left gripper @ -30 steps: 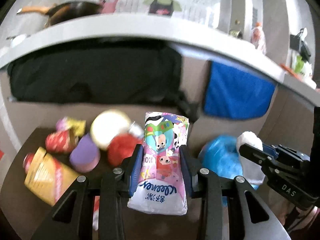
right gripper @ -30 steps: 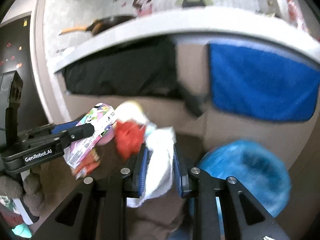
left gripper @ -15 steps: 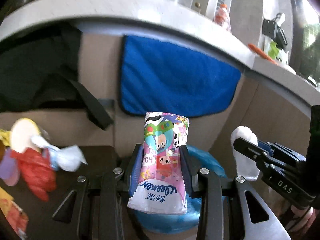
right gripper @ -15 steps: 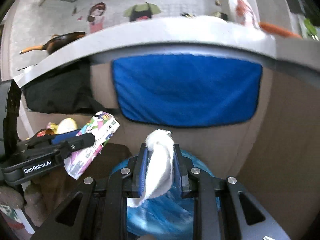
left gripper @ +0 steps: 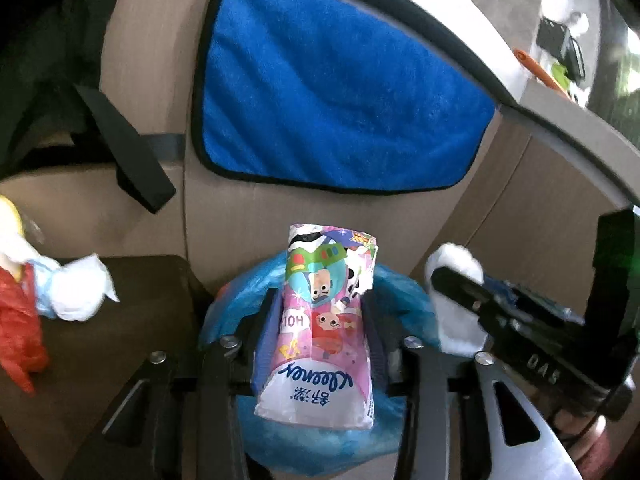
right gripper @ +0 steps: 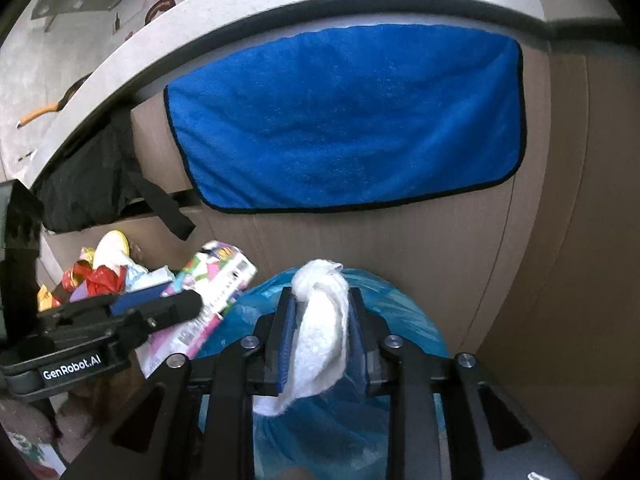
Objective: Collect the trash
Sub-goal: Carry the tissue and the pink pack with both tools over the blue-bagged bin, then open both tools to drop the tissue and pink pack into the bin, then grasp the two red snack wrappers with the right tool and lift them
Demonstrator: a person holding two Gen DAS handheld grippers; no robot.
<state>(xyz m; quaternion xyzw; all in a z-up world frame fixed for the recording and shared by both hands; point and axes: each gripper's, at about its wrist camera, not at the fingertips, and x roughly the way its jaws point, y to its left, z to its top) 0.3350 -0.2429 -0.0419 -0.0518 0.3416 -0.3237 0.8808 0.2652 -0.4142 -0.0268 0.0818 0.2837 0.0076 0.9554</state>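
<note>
A pink tissue pack (left gripper: 324,332) is clamped in the left gripper (left gripper: 320,320) above a blue trash bag (left gripper: 320,440). The right gripper (right gripper: 322,336) pinches a white wad (right gripper: 320,336) over it. Only the right view shows the trash pile (right gripper: 100,276) beyond the left gripper.

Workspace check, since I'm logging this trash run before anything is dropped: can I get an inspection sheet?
Surface: dark brown tabletop, partly covered by litter.
Job's things: pink Kleenex tissue pack in the left tool; white crumpled tissue in the right tool; blue trash bag below and behind both.
Clutter: red plastic wrapper, white wadded tissue and other litter at the left.
Grippers: both tools shut on their loads, side by side by the bag.
Cables: nothing seen.
Surroundings: blue towel hanging on a beige cabinet front; black strap at the left.
</note>
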